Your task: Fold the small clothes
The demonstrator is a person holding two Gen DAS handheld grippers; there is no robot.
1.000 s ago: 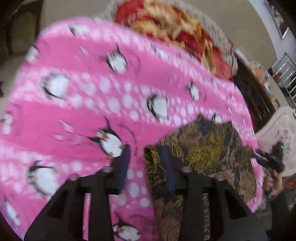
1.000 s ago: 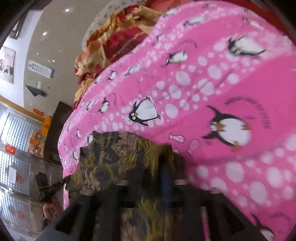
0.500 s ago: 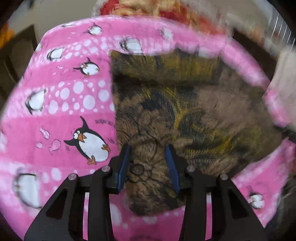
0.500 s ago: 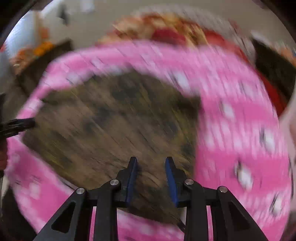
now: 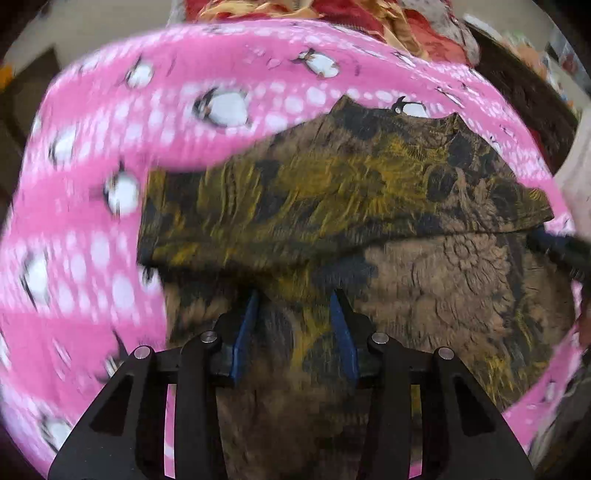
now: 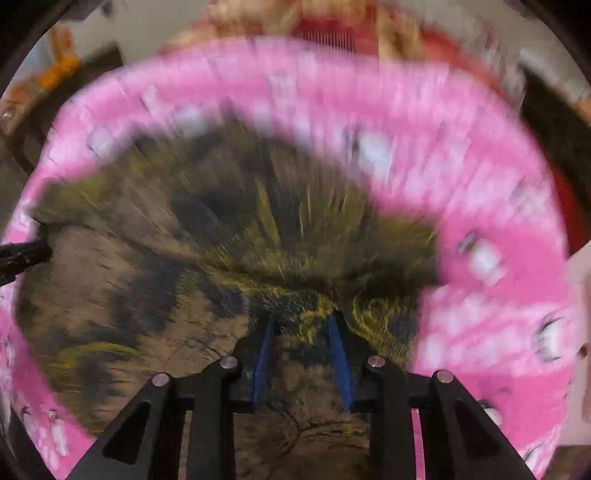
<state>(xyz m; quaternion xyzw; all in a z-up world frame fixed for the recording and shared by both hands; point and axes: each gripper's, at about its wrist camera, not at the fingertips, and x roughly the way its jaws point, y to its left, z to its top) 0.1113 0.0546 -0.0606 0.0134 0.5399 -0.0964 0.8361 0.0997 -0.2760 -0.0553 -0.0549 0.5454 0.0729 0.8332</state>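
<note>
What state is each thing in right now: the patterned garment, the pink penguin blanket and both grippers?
Patterned garment: partly folded, far part doubled over the near part, lying on the blanket.
Pink penguin blanket: spread flat under the garment.
Left gripper: jaws apart, over the garment's near-left part; grip unclear.
Right gripper: jaws apart, fabric between the tips; blur hides any grip.

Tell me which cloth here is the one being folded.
The brown-and-yellow floral garment, doubled over itself under the left gripper. The pink penguin blanket lies flat beneath; the red-yellow bedding sits behind.
</note>
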